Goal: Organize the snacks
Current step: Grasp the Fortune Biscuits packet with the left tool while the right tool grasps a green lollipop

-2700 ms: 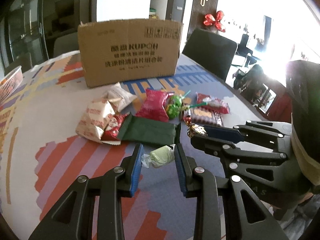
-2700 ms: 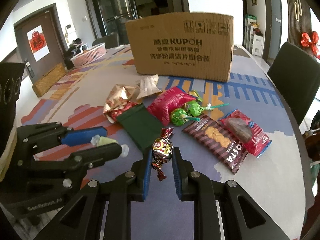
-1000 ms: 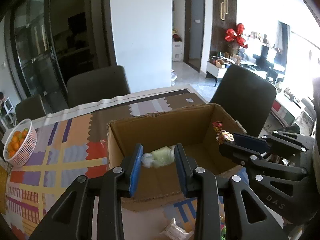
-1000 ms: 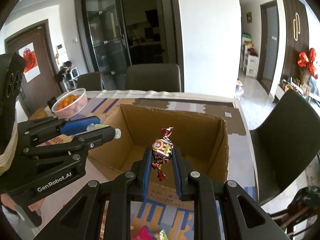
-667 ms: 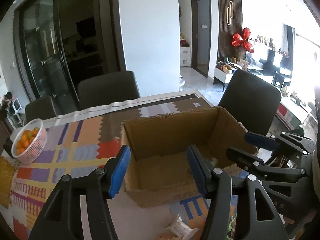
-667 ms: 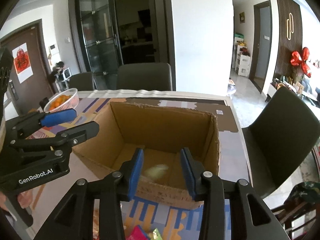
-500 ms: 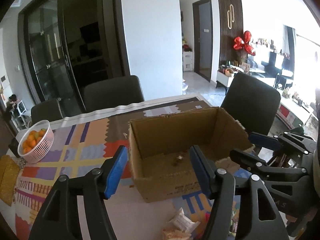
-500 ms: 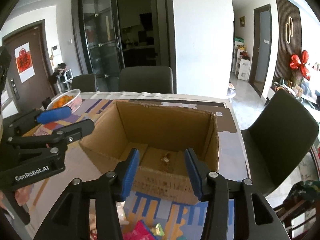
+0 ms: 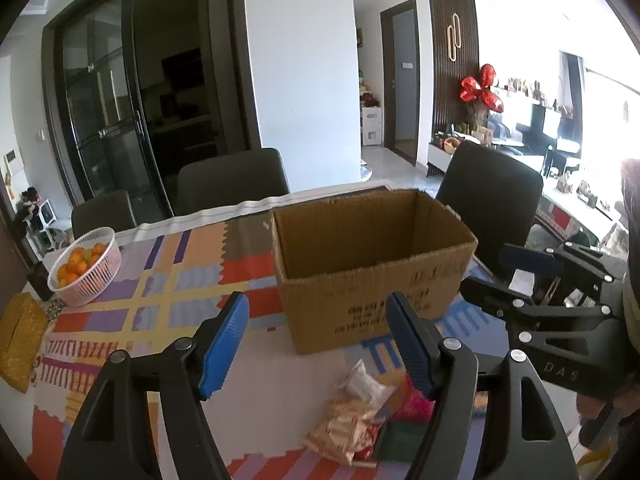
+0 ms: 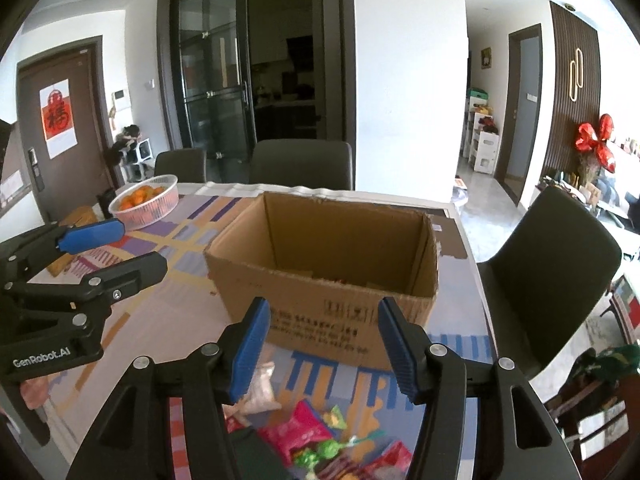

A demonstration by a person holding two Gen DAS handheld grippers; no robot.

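An open cardboard box (image 9: 372,264) stands on the patterned table, also in the right wrist view (image 10: 324,268). My left gripper (image 9: 318,340) is open and empty, in front of and above the box's near wall. My right gripper (image 10: 322,344) is open and empty, also short of the box. Snack packets lie on the table below the grippers: a white packet (image 9: 362,380), a gold packet (image 9: 342,430), a red packet (image 10: 298,432) and green lollipops (image 10: 326,450). A bit of wrapper shows on the box floor (image 10: 338,280).
A white basket of oranges (image 9: 84,266) sits at the table's left, also in the right wrist view (image 10: 146,200). A yellow packet (image 9: 18,340) lies at the far left edge. Dark chairs (image 9: 490,208) stand behind and right of the table.
Both grippers held a candy over the box, opened and dropped it in. Since then both have drawn back and down from the box, jaws wide open.
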